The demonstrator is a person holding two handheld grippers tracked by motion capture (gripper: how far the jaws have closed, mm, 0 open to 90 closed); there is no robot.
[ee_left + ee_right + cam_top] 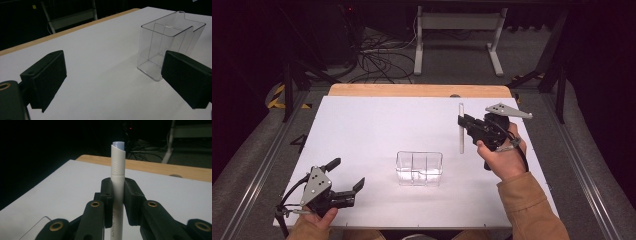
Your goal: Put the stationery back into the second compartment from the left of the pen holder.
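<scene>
Two grippers are at work here: the right gripper [464, 123] has its jaws closed tight on a slim white plastic pen with a pale blue end cap [117, 187], held upright between the pads so that its capped end rises well above the fingertips and its printed barrel runs down below them, while the left gripper [348, 186] rests low near the table's near edge with its jaws spread wide and nothing between them. A clear plastic organiser box with inner dividers [419, 168] stands on the table between the two grippers, just ahead of the left one's open pads [47, 77] and well apart from the pen. The step in hand looks like the carry: the pen is lifted and ready, but not yet over the box. The next move likely calls for bringing the pen above one compartment, keeping it upright, and lowering it before the jaws part. The surface is a white sheet laid over a wooden tabletop [412, 90] whose far edge shows bare; beyond lie a dark room, a tangle of black cables [379, 62] and a white metal frame [457, 30].
</scene>
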